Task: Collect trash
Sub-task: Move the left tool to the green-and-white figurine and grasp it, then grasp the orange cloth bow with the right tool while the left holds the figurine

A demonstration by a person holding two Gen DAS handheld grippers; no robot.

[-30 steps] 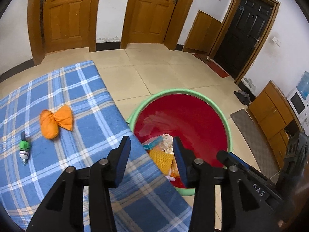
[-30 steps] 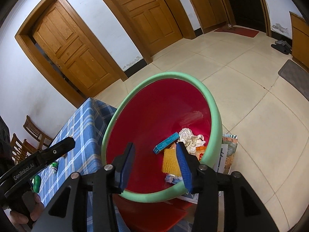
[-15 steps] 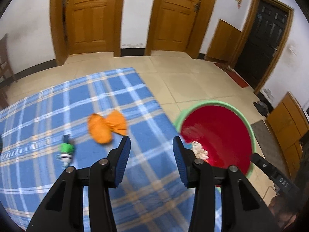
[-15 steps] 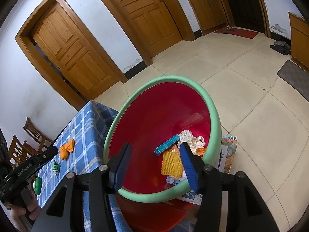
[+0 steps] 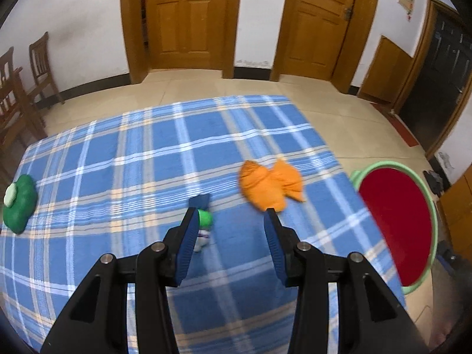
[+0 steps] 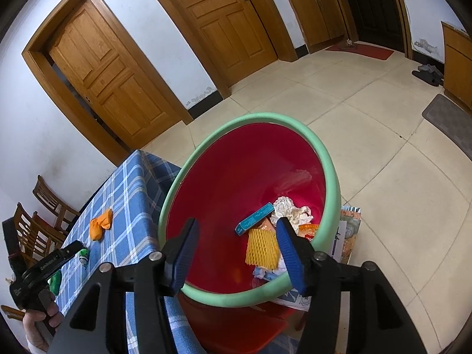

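My left gripper [image 5: 230, 215] is open and empty above the blue plaid tablecloth [image 5: 141, 159]. A crumpled orange wrapper [image 5: 270, 184] lies just beyond its right finger. A small green-capped bottle [image 5: 203, 225] lies by its left finger. A green lump with a white spot [image 5: 17, 203] sits at the table's left edge. My right gripper [image 6: 237, 227] is open and empty over the red basin with a green rim [image 6: 250, 124], which holds a yellow foam net [image 6: 261, 247], a teal box [image 6: 253, 218] and crumpled paper [image 6: 287, 208].
The basin stands on a red stool by the table's right end; it also shows in the left wrist view [image 5: 395, 221]. Wooden chairs [image 5: 17, 88] stand at the left. Wooden doors [image 5: 185, 20] and tiled floor lie behind. Papers [image 6: 345, 236] lie under the basin.
My left gripper has swung left from over the basin to over the table, now facing the orange wrapper and bottle. My right gripper has stayed over the basin.
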